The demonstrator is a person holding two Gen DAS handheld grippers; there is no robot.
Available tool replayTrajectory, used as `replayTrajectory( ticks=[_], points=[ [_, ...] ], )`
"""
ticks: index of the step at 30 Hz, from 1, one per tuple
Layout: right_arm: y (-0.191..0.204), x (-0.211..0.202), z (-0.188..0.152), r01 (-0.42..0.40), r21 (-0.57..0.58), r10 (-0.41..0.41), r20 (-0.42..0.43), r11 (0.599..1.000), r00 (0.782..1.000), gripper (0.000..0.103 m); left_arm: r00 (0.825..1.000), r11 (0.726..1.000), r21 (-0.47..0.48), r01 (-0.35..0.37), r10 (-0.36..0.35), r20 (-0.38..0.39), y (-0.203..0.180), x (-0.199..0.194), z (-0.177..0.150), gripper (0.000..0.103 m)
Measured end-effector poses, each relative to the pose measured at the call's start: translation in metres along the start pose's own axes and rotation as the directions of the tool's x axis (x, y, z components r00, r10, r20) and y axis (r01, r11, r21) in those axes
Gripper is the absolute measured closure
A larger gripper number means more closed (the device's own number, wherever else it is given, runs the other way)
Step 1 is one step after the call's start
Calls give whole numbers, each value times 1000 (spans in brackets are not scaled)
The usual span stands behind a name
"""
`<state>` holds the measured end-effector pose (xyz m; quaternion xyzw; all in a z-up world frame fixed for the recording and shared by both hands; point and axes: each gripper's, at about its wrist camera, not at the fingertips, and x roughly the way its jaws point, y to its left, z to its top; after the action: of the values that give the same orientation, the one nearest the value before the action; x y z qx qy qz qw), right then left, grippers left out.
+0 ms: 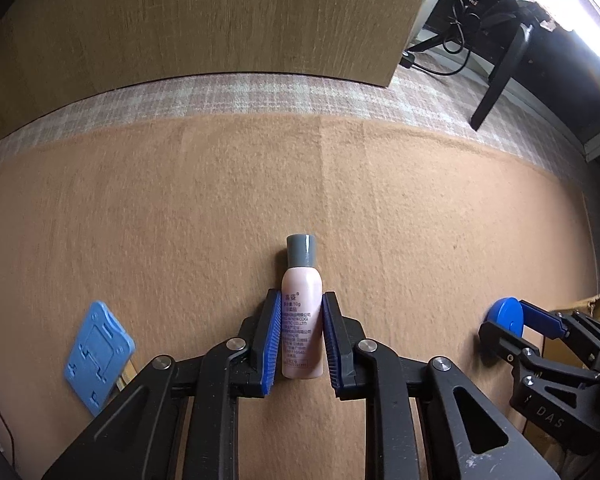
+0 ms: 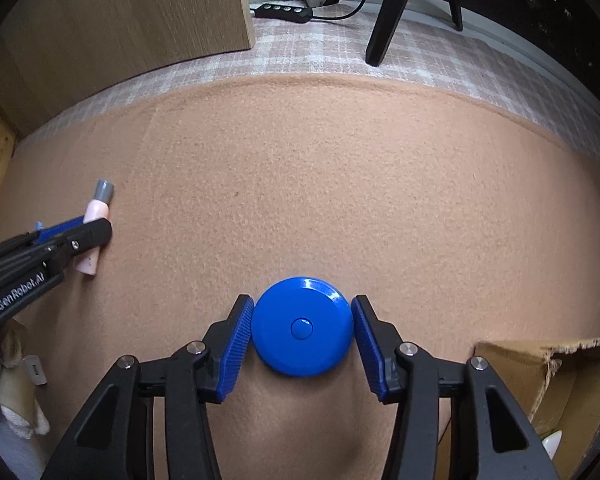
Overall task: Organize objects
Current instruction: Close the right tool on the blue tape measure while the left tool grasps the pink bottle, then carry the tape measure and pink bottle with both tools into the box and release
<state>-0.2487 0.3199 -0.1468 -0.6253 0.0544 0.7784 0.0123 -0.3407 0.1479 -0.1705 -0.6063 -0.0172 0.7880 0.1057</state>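
So the biggest thing here is the tan felt mat point(image 1: 180, 208), which covers most of both views and lies over a checked pale cloth point(image 1: 260, 96). Behind that there's a light wood panel point(image 1: 220, 20), and off to the right a torn cardboard box point(image 2: 540, 376) pokes in at the mat's edge.

The left claw point(image 1: 302, 340) points steeply down and its blue pads sit right up against both sides of the pink bottle point(image 1: 302, 320), so it looks clamped on it. The bottle lies flat on the mat with its grey cap point(image 1: 301, 250) pointing away from the camera.

The right claw point(image 2: 302, 336) is wider, with its pads hugging the round blue disc point(image 2: 302, 326). Left pad looks like it's touching the rim; the right one is touching or just shy, honestly can't tell. The disc sits flat on the mat, well apart from the bottle.

Smallest bit: a light blue flat plastic piece point(image 1: 98, 356) lying near the mat's left edge.
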Motion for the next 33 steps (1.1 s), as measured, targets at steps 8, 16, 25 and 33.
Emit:
replayTrajectory(
  ticks=[8, 16, 25, 33],
  points=[
    [-3, -36, -22, -24, -3, 25, 77, 1000, 997, 57, 999, 998, 53, 33, -34, 30, -10, -30, -15, 82],
    [-34, -80, -40, -81, 35, 73, 178, 996, 981, 57, 993, 986, 144, 83, -94, 74, -51, -62, -35, 82],
    [-83, -129, -98, -48, 100, 19, 269, 994, 963, 57, 975, 943, 287, 170, -204, 92, -133, -89, -56, 82],
    [-142, -149, -156, -29, 228, -38, 284, 973, 958, 57, 963, 892, 395, 221, -265, 59, -212, -89, -74, 82]
  ],
)
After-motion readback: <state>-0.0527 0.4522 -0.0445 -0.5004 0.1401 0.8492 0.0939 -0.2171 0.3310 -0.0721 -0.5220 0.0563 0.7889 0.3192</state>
